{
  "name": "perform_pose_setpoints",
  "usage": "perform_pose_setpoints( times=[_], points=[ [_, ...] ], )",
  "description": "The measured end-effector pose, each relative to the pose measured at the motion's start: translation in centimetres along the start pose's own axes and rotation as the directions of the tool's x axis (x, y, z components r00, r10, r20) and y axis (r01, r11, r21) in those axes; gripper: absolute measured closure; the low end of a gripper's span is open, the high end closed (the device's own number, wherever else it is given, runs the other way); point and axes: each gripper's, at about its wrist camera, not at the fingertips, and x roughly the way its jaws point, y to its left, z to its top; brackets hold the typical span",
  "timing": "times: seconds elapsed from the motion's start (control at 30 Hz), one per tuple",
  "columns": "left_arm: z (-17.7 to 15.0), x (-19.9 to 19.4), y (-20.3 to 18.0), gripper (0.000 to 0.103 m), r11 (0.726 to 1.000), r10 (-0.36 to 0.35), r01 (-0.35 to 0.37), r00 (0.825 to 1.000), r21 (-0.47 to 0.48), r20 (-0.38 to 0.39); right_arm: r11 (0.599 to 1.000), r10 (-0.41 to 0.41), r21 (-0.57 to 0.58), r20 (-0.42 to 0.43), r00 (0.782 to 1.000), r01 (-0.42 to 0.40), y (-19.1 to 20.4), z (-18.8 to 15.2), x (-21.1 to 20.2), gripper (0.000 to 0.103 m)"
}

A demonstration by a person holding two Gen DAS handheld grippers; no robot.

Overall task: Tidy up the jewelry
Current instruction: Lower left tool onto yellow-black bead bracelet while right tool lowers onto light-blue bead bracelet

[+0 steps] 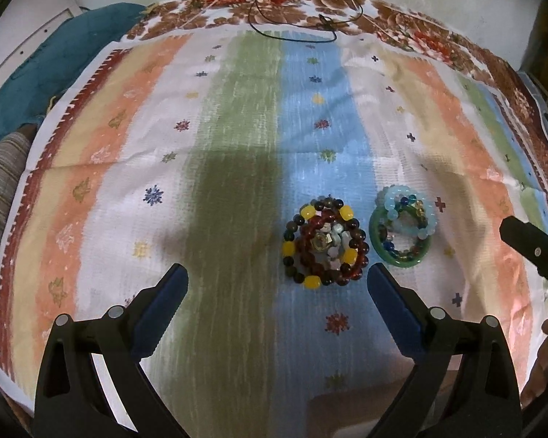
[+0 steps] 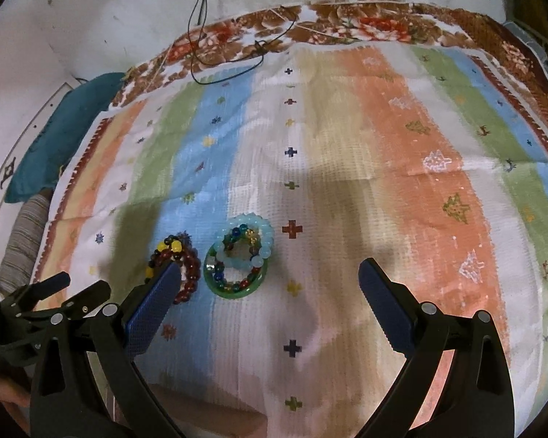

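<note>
Two piles of bracelets lie on a striped cloth (image 1: 237, 116). The left pile (image 1: 325, 244) holds dark red, brown and yellow bead bracelets with small pieces in the middle. The right pile (image 1: 402, 231) holds a green bangle with pale blue and mixed glass bead bracelets. My left gripper (image 1: 277, 277) is open and empty, just in front of the left pile. My right gripper (image 2: 268, 273) is open and empty. Its left finger covers part of the red pile (image 2: 186, 266), and the green pile (image 2: 239, 261) lies between its fingers, slightly ahead.
A thin black cord (image 1: 292, 18) lies at the far edge of the cloth on a floral border. A teal cushion (image 1: 54, 73) and a striped fabric (image 1: 0, 189) sit off the left side. A white wall (image 2: 91, 18) stands behind.
</note>
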Motion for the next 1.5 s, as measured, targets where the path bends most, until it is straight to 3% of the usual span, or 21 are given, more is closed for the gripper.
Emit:
perform_pose_setpoints(
  times=[0.23, 0.33, 0.53, 0.57, 0.6, 0.63, 0.9, 1.0, 1.5],
  points=[
    [0.3, 1.9, 0.1, 0.012, 1.0, -0.004, 0.005, 0.999, 0.006, -0.036, 1.0, -0.022, -0.009, -0.03, 0.999, 0.022, -0.2, 0.5, 1.9, 0.005],
    [0.3, 2.4, 0.8, 0.014, 1.0, -0.018, 0.017, 0.999, -0.026, -0.051, 0.999, -0.034, -0.016, -0.049, 0.998, 0.033, -0.3, 0.5, 2.7, 0.02],
    [0.3, 3.6, 1.2, 0.025, 0.999, -0.027, 0.024, 0.996, -0.032, -0.079, 0.999, -0.044, -0.012, -0.063, 0.997, 0.043, -0.3, 0.9, 4.3, 0.021],
    [0.3, 3.9, 1.1, 0.028, 0.999, -0.029, 0.026, 0.996, -0.027, -0.086, 0.999, -0.049, -0.008, -0.051, 0.997, 0.049, -0.3, 0.9, 4.3, 0.025],
    [0.2, 4.2, 1.1, 0.029, 0.999, -0.029, 0.027, 0.995, -0.022, -0.096, 0.999, -0.048, -0.005, -0.048, 0.998, 0.048, -0.4, 1.1, 4.4, 0.036],
    [0.1, 4.5, 1.1, 0.033, 0.999, -0.028, 0.026, 0.994, -0.021, -0.104, 0.999, -0.044, -0.003, -0.055, 0.998, 0.044, -0.4, 1.1, 4.7, 0.039],
    [0.0, 5.5, 1.1, 0.041, 0.999, -0.041, 0.04, 0.992, -0.012, -0.118, 0.999, -0.035, -0.003, -0.102, 0.994, 0.035, 0.2, 1.7, 7.2, 0.04],
    [0.1, 6.0, 1.2, 0.043, 0.999, -0.038, 0.038, 0.991, -0.001, -0.125, 0.998, -0.056, 0.011, -0.107, 0.993, 0.058, 0.2, 2.0, 7.8, 0.058],
    [-0.2, 7.4, 1.4, 0.042, 0.999, -0.004, 0.009, 0.99, 0.037, -0.139, 0.997, -0.064, 0.022, -0.156, 0.986, 0.068, 0.0, 1.9, 10.5, 0.064]
  ],
)
